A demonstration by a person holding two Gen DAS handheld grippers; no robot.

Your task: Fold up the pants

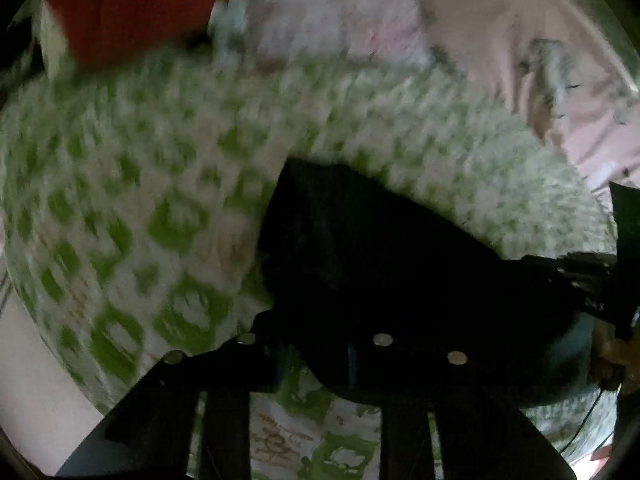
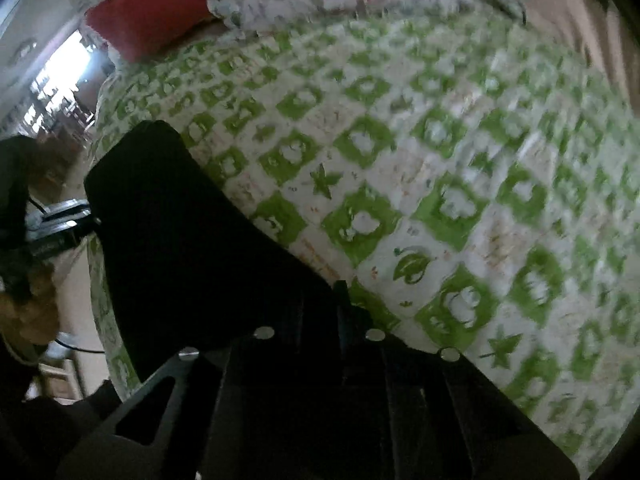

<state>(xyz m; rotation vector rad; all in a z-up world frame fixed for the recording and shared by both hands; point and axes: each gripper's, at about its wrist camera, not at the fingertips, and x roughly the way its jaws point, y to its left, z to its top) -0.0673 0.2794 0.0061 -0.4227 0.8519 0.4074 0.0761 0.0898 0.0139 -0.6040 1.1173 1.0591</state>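
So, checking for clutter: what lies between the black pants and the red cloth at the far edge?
Only green-and-white checked bedsheet separates the black pants from the red cloth, clearest in the right wrist view.

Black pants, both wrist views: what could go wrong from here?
1. The black pants are so dark that folds and edges vanish; either grip may hold one layer only.
2. Both views are motion-blurred, so alignment is hard to judge.
3. The bunched cloth could drag the green checked bedspread when lifted.
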